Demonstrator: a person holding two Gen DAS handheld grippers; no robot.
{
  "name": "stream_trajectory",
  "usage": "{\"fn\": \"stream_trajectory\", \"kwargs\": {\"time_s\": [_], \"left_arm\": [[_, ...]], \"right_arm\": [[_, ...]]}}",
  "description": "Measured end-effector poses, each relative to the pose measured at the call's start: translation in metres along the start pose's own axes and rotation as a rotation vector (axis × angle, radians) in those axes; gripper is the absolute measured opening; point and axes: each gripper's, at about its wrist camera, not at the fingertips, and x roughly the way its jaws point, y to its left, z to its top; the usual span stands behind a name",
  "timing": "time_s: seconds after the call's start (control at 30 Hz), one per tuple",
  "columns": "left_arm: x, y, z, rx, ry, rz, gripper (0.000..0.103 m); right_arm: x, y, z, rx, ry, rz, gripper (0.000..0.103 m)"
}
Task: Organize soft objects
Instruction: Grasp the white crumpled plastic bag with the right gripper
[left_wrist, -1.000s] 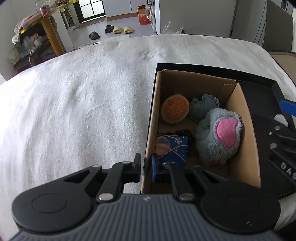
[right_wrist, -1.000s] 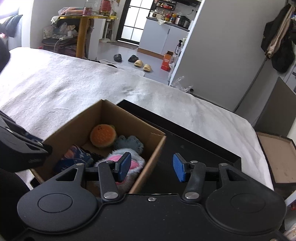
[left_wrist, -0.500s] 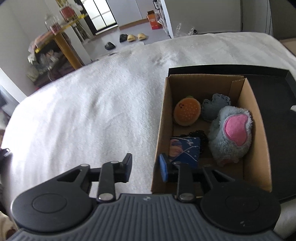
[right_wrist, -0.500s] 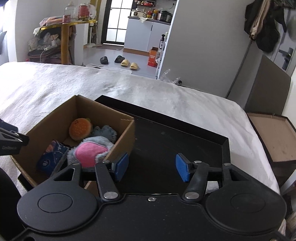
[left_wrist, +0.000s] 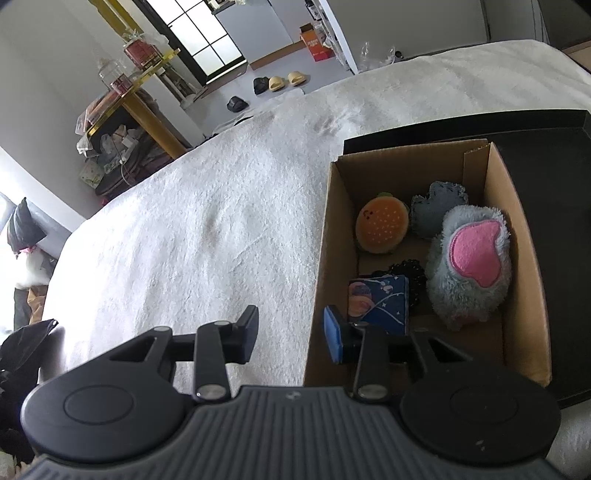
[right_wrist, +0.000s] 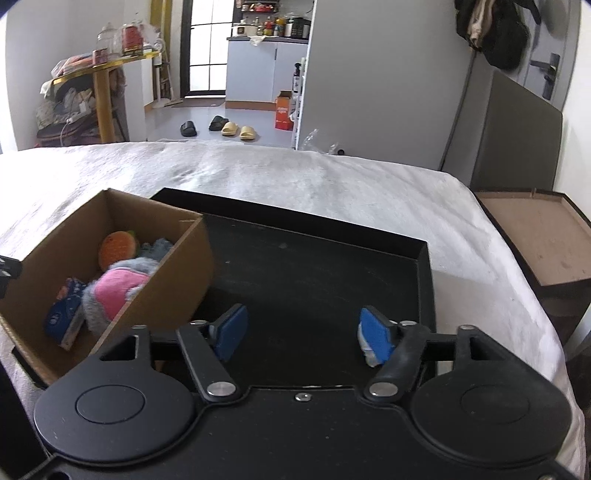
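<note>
A cardboard box sits in the left end of a black tray on the white bed. Inside lie an orange burger plush, a grey-blue plush, a fluffy grey toy with a pink patch, a dark blue printed pouch and a small black item. My left gripper is open and empty, above the box's near left wall. My right gripper is open and empty over the bare tray floor, right of the box.
The white fleecy blanket covers the bed left of and behind the tray. A brown open box stands off the bed's right side. A yellow-legged table with clutter and slippers on the floor lie beyond.
My left gripper has opened from nearly shut and drawn back and up from the box's near wall. My right gripper has moved right, off the box, over the tray.
</note>
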Motion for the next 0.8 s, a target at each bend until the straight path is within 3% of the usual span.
{"fn": "stream_trajectory", "kwargs": {"time_s": [0.2,0.27,0.47,0.8], "left_arm": [[-0.008,-0.008,0.013,0.027,0.003,0.007,0.04],[-0.01,-0.013,0.017,0.028,-0.006,0.012,0.048],[-0.01,-0.039,0.029,0.099,-0.018,0.054,0.051],[-0.007,-0.074,0.044,0.152,0.004,0.051,0.052]], "right_arm": [[0.014,-0.024,-0.006,0.063,0.005,0.003,0.079],[0.019,-0.03,-0.01,0.075,0.002,-0.009,0.082],[0.042,-0.052,-0.025,0.15,0.013,-0.027,0.076],[0.072,-0.066,-0.036,0.154,0.041,-0.048,0.074]]}}
